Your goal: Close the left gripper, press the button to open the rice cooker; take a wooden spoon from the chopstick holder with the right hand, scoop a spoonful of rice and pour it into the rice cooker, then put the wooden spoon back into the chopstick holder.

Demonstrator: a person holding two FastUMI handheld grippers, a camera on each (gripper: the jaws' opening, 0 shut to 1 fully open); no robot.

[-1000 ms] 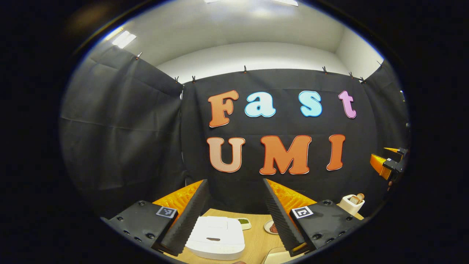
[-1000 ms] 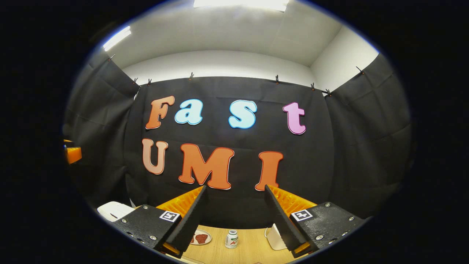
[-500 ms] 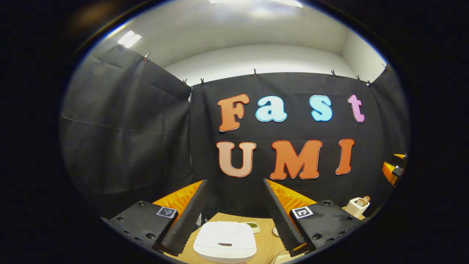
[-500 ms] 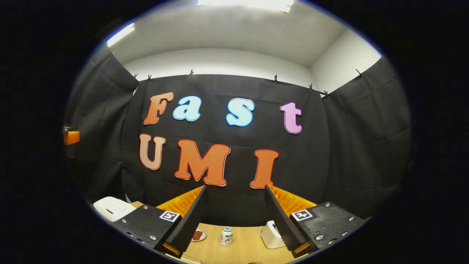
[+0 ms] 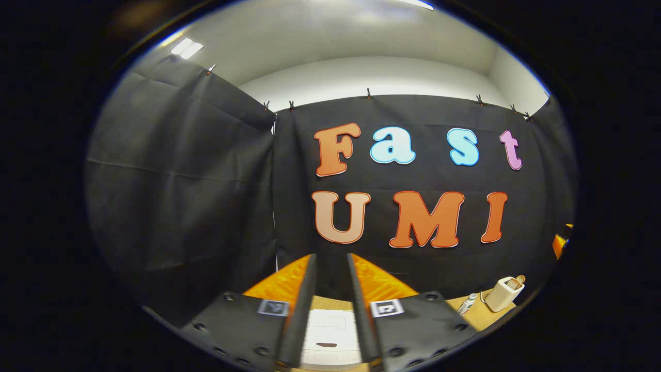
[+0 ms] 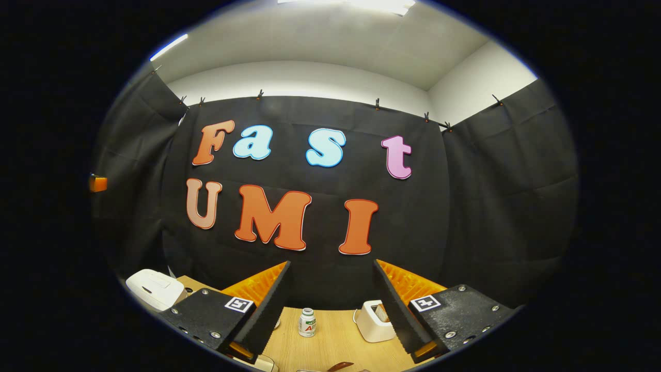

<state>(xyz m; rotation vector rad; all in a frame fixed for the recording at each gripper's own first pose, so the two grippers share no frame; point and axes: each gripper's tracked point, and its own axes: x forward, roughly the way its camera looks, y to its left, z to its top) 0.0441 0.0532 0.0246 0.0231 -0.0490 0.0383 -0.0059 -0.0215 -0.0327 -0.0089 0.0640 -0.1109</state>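
The white rice cooker (image 5: 330,336) sits with its lid down on the wooden table, seen in the gap between my left gripper's fingers. My left gripper (image 5: 330,257) hovers above it with the fingers drawn close, a narrow gap left and nothing held. The white chopstick holder (image 5: 501,294) with wooden handles (image 5: 515,281) stands at the far right. In the right gripper view my right gripper (image 6: 332,263) is wide open and empty above the table, the chopstick holder (image 6: 374,320) is just left of its right finger, and the rice cooker (image 6: 152,289) is far left.
A small white bottle (image 6: 308,322) stands on the table (image 6: 335,346) between the right gripper's fingers; the same bottle (image 5: 467,304) shows beside the holder. A brown wooden piece (image 6: 341,366) lies at the near edge. Black cloth walls the booth on every side.
My left gripper's fingers have drawn much closer together and now frame the rice cooker. The right gripper has tilted down a little, bringing more of the table and holder into view.
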